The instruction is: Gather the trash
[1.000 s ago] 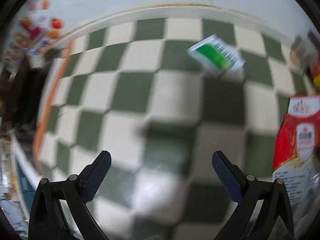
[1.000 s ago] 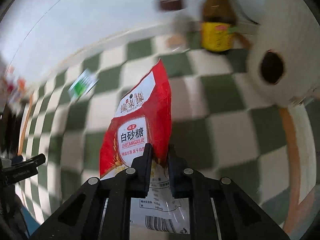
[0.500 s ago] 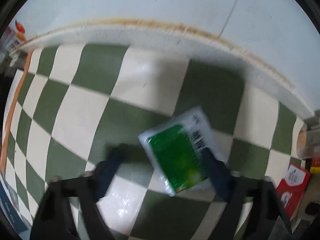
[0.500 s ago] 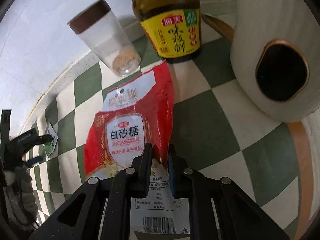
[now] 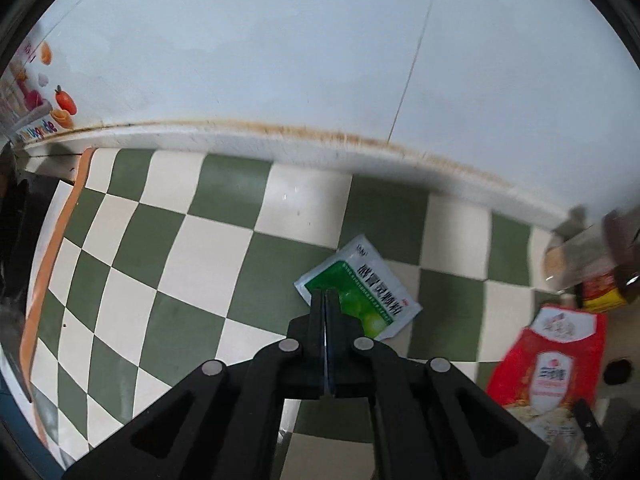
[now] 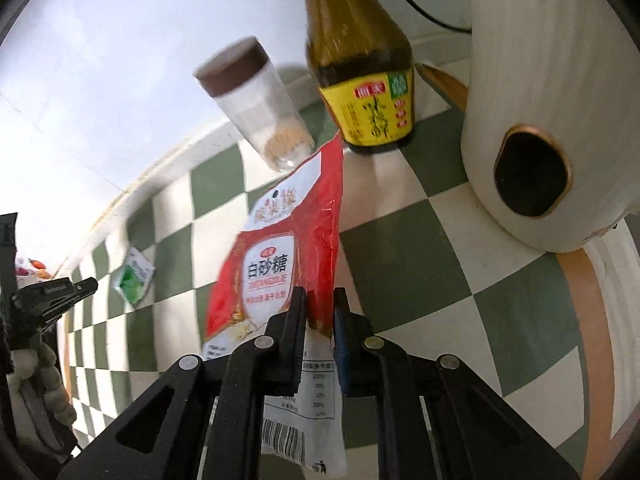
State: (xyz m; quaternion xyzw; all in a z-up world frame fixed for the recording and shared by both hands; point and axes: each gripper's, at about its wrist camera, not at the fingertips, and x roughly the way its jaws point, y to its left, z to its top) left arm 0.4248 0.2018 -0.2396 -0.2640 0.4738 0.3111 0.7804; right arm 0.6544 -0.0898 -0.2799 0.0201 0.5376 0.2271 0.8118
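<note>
**Left gripper pinches the green sachet; right holds the red bag**

Left gripper [image 5: 325, 298] has its jaws pressed together on the near edge of the green sachet [image 5: 362, 290], which extends ahead and to the right over the checkered countertop [image 5: 168, 240], long axis slanting. Right gripper [image 6: 320, 308], well off to the right, is clamped on the red sugar bag [image 6: 280, 256], holding it upright in front of the brown bottle [image 6: 366, 92] and jar [image 6: 256, 100].

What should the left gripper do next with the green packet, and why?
Probably lift the left gripper slightly to check its hold: its jaws are shut over the edge of the green packet, but whether they pinch it is unclear. The right gripper holds the red bag.
</note>
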